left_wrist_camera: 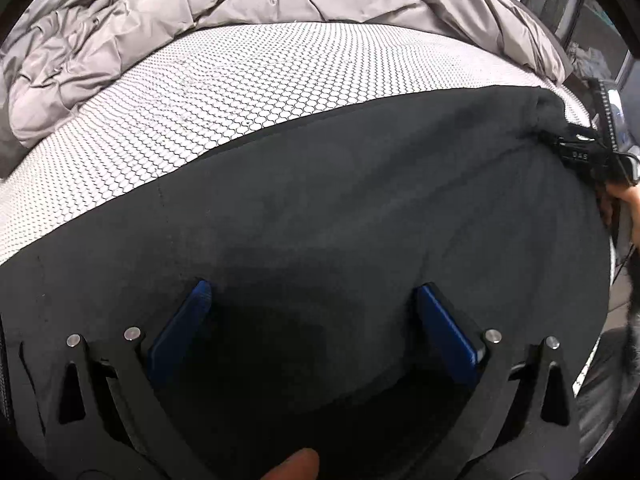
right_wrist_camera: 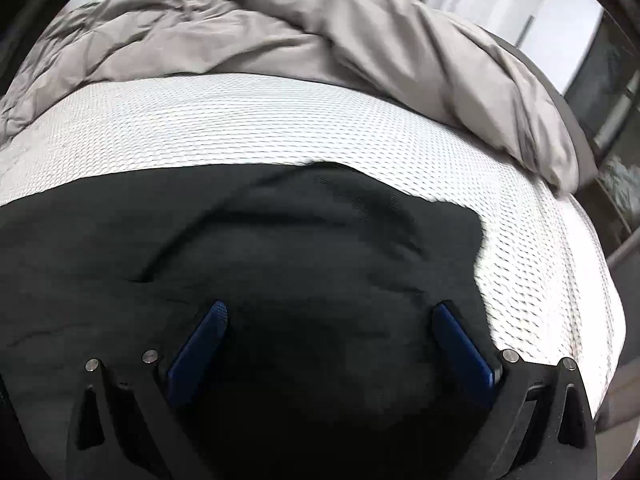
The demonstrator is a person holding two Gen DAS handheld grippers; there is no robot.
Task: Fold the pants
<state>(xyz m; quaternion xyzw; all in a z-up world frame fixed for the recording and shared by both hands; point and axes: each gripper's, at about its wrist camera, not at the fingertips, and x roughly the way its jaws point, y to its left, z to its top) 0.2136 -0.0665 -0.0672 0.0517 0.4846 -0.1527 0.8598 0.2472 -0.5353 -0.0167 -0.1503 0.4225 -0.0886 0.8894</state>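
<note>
Dark grey pants (left_wrist_camera: 340, 200) lie spread flat across the near part of a white, honeycomb-patterned mattress (left_wrist_camera: 240, 80). My left gripper (left_wrist_camera: 312, 292) hovers just over the cloth, open, its blue pads wide apart with nothing between them. At the right edge of the left wrist view, the right gripper's black body (left_wrist_camera: 600, 152) and a hand (left_wrist_camera: 628, 200) sit by the pants' far corner. In the right wrist view the pants (right_wrist_camera: 280, 240) show a curved ridge and a rumpled right end. My right gripper (right_wrist_camera: 330, 306) is open above them, holding nothing.
A crumpled grey duvet (left_wrist_camera: 200, 4) is bunched along the far side of the bed, reaching down the right side (right_wrist_camera: 480, 92). Bare mattress (right_wrist_camera: 540, 280) lies to the right of the pants. Dark furniture (right_wrist_camera: 616, 128) stands past the bed's right edge.
</note>
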